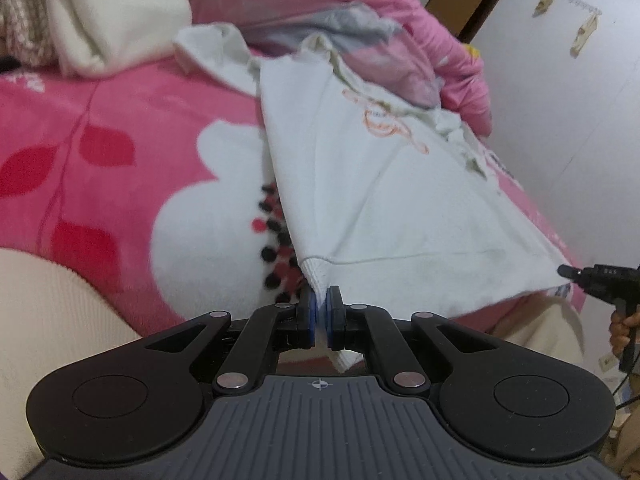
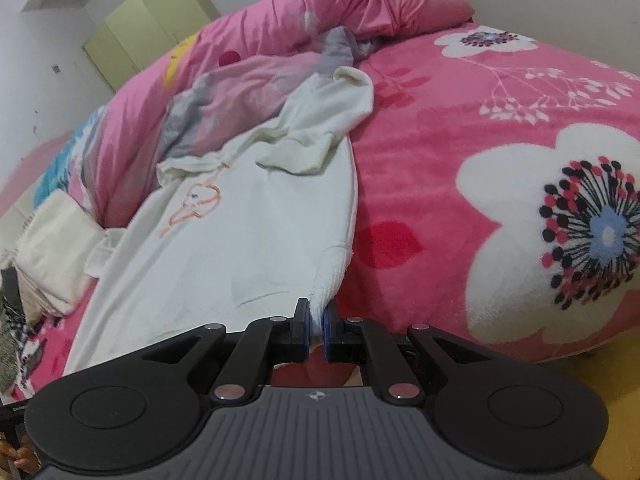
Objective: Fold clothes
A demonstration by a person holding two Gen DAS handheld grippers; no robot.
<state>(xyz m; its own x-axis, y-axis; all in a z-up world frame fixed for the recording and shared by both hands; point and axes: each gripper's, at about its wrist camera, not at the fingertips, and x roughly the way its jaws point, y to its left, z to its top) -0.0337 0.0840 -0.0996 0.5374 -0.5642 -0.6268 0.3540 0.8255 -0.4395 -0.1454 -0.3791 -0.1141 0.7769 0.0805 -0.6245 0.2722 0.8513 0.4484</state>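
Both hand-held grippers, left (image 1: 322, 308) & right (image 2: 317, 314), pinch white sweatshirt (image 1: 384, 208) hem; only right view shows cabinet (image 2: 152, 28).

Readable text: we find none in either view.
Sweatshirt (image 1: 380, 200) print, toward 1 o'clock: an orange line drawing, no letters we can read.

Bed (image 2: 460, 128) with pink floral blanket. White sweatshirt (image 2: 248, 216) lies along it; crumpled pink duvet (image 2: 280, 20) at far edge.
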